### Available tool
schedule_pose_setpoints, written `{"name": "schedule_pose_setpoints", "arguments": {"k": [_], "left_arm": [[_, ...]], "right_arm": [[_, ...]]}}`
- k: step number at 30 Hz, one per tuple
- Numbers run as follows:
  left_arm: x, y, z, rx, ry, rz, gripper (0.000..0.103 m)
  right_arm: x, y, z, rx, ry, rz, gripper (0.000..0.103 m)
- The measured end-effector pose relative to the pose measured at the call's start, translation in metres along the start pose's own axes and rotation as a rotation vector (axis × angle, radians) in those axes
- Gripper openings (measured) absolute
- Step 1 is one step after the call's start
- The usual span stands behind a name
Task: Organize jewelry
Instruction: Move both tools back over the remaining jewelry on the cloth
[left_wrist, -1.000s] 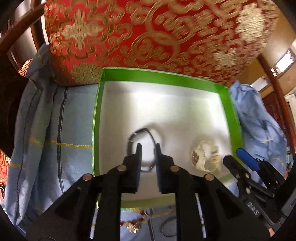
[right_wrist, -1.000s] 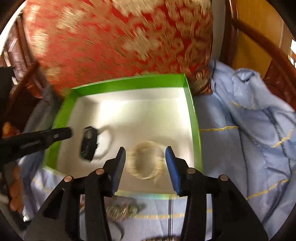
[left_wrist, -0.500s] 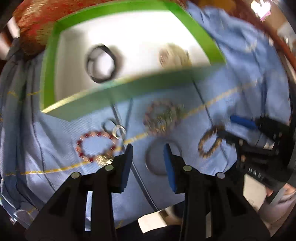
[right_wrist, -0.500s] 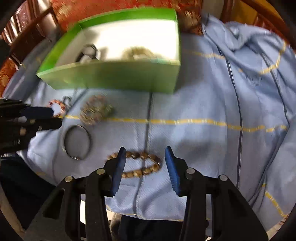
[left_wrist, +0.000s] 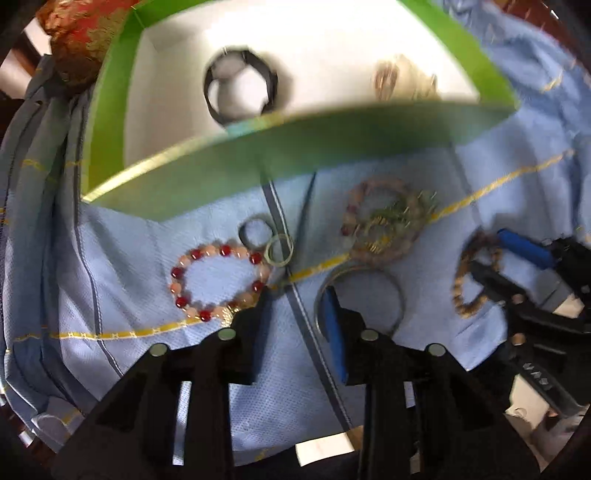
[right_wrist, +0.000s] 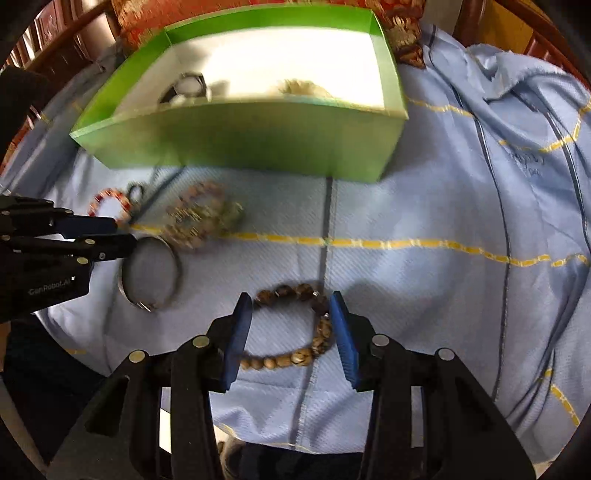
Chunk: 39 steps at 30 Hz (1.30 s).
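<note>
Over blue cloth (right_wrist: 424, 206) | left gripper (left_wrist: 295, 314) fingers just opened, straddling bangle (left_wrist: 397, 295) rim | right gripper (right_wrist: 291, 328) parted around bead bracelet (right_wrist: 295, 356)

Both wrist views close, looking steeply down, sharing the green box (left_wrist: 280, 155) and blue cloth (right_wrist: 424, 206)

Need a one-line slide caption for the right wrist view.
Right tool open astride a brown beaded bracelet on blue cloth, green box beyond.
</note>
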<state>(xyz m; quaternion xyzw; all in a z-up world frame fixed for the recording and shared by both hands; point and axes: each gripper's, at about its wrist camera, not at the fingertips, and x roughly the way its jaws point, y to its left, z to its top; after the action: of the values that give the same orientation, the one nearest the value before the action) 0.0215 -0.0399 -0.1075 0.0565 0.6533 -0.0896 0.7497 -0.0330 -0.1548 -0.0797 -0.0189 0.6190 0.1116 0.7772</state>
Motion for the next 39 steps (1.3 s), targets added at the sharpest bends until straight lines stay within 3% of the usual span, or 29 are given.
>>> {"name": "schedule_pose_setpoints", "arguments": {"k": [5,8,12,16,22,26,31,39], "left_arm": [[-0.021,0.033,0.006,-0.119,-0.063,-0.074,0.039],[-0.026,0.044,0.004,-0.151,-0.072,-0.093,0.039],[-0.023,0.052,-0.004,-0.151,-0.06,-0.085,0.039],[-0.02,0.05,-0.011,-0.135,-0.056,-0.073,0.048],[-0.021,0.058,-0.014,-0.142,-0.054,-0.073,0.048],[-0.022,0.072,-0.015,-0.191,-0.056,-0.076,0.054],[-0.022,0.082,-0.014,-0.227,-0.06,-0.08,0.055],[-0.022,0.083,-0.014,-0.233,-0.06,-0.065,0.059]], "right_arm": [[-0.014,-0.002,0.009,0.027,-0.032,-0.027,0.044],[-0.012,-0.013,0.01,0.034,-0.024,-0.079,0.044],[-0.003,-0.031,-0.002,0.066,0.016,-0.086,0.044],[0.0,-0.024,-0.001,0.074,-0.003,-0.036,0.044],[-0.001,0.0,0.027,0.066,-0.068,0.016,0.044],[0.015,0.01,0.049,0.089,-0.059,0.05,0.036],[0.025,0.017,0.052,0.069,-0.028,0.086,0.009],[0.001,-0.004,0.042,0.128,-0.062,0.121,0.008]]}}
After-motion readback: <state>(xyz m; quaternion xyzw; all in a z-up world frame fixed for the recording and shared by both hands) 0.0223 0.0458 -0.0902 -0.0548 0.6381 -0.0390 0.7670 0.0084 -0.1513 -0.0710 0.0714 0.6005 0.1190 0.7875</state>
